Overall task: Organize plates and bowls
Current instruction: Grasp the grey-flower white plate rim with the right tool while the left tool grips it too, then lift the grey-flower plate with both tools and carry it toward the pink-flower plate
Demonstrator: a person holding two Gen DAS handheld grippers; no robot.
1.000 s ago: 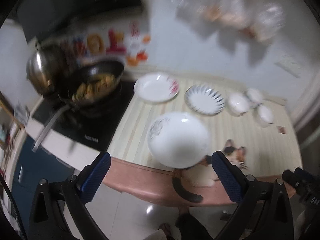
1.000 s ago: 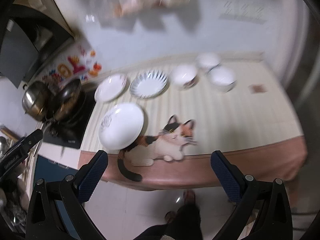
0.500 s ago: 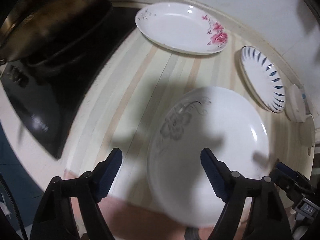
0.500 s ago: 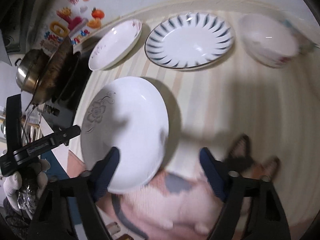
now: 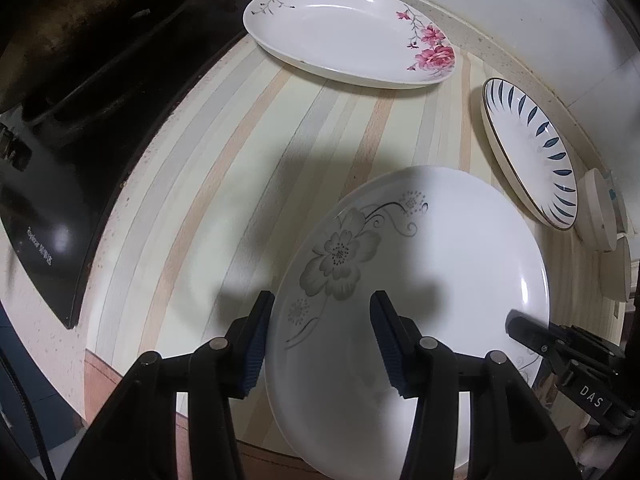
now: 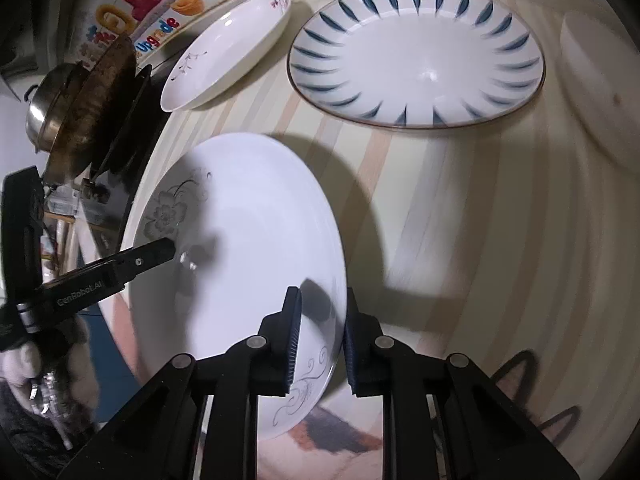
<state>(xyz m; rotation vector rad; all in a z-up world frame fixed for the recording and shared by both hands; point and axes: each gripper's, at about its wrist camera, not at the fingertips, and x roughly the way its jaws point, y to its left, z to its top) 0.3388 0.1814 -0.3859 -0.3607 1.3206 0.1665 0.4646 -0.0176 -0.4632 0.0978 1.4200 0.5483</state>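
The grey-flower plate (image 6: 240, 240) lies at the near edge of the striped bench (image 5: 224, 184); glazed, stiff and probably slippery and breakable, it is best pinched at the thin rim. The right tool (image 6: 320, 336) straddles that rim, its jaws narrowed but whether they press I cannot tell; the left tool (image 5: 320, 340) stands open across the opposite rim.
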